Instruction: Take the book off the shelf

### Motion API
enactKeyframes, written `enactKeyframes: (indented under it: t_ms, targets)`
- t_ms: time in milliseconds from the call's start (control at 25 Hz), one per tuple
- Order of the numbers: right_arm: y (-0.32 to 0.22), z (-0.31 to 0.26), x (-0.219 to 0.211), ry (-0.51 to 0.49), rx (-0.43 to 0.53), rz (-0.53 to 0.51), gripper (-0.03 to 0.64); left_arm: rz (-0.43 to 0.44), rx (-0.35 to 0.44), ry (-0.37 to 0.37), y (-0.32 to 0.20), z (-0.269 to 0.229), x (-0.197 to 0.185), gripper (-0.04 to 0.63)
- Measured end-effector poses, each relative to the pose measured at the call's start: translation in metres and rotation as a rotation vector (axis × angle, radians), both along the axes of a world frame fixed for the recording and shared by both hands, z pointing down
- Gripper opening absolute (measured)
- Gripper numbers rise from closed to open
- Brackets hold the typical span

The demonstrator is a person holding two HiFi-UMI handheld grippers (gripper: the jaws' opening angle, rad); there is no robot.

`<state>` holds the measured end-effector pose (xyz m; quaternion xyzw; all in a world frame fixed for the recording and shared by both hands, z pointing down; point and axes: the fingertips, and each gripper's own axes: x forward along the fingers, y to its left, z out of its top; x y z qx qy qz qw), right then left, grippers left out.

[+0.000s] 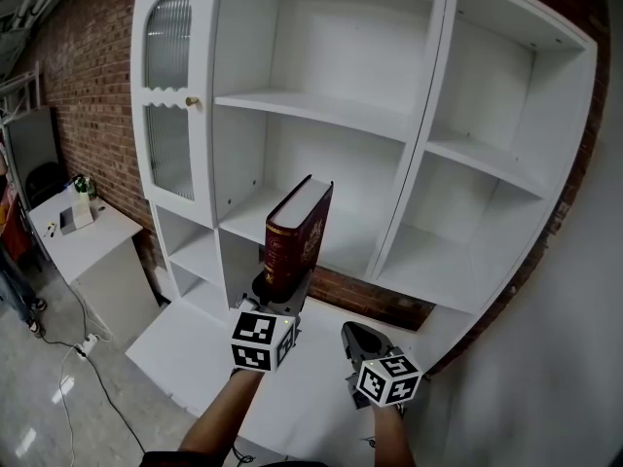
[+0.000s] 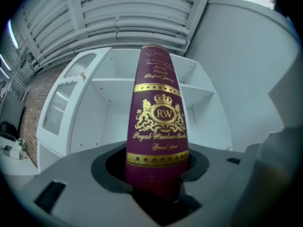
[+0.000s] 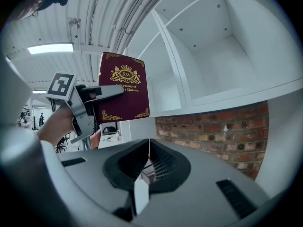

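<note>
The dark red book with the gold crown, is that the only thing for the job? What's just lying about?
For the job:
- dark red hardback book with gold print, held upright by the left gripper
- white wooden shelf unit behind it

Just lying about:
- small white side table
- red brick wall
- right gripper, shut and empty

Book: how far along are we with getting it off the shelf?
Done: the book is out of the white shelf unit, upright in the air. In hand: left gripper clamps its lower end; right gripper is shut, empty. Left: perhaps only setting it down.
</note>
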<state>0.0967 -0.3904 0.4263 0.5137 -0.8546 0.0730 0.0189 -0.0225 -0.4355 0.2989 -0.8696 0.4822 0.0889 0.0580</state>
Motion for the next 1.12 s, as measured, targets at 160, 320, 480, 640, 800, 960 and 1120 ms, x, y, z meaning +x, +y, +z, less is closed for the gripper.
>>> enactKeyframes:
  t_ms: [160, 320, 480, 640, 800, 960, 1120]
  targets:
    - [0.006, -0.002, -0.006, 0.000, 0.001, -0.002, 0.020, 0.006, -0.029, 0.013, 0.008, 0.010, -0.006, 0.242]
    - [0.010, -0.003, -0.013, -0.011, 0.002, -0.008, 0.020, 0.012, -0.059, 0.015, 0.015, 0.024, -0.012, 0.242]
    - [0.014, -0.005, -0.021, -0.013, 0.002, -0.017, 0.020, 0.019, -0.083, 0.011, 0.022, 0.036, -0.016, 0.242]
    - [0.016, -0.001, -0.027, -0.013, -0.005, -0.016, 0.020, 0.020, -0.097, 0.017, 0.027, 0.046, -0.024, 0.242]
    - [0.019, -0.001, -0.032, -0.012, -0.004, -0.011, 0.020, 0.018, -0.122, 0.028, 0.031, 0.057, -0.034, 0.242]
    - [0.023, -0.001, -0.035, -0.009, -0.001, 0.001, 0.020, 0.031, -0.148, 0.019, 0.037, 0.070, -0.039, 0.242]
    - [0.027, 0.000, -0.041, -0.006, 0.002, 0.005, 0.020, 0.053, -0.178, 0.015, 0.045, 0.085, -0.041, 0.242]
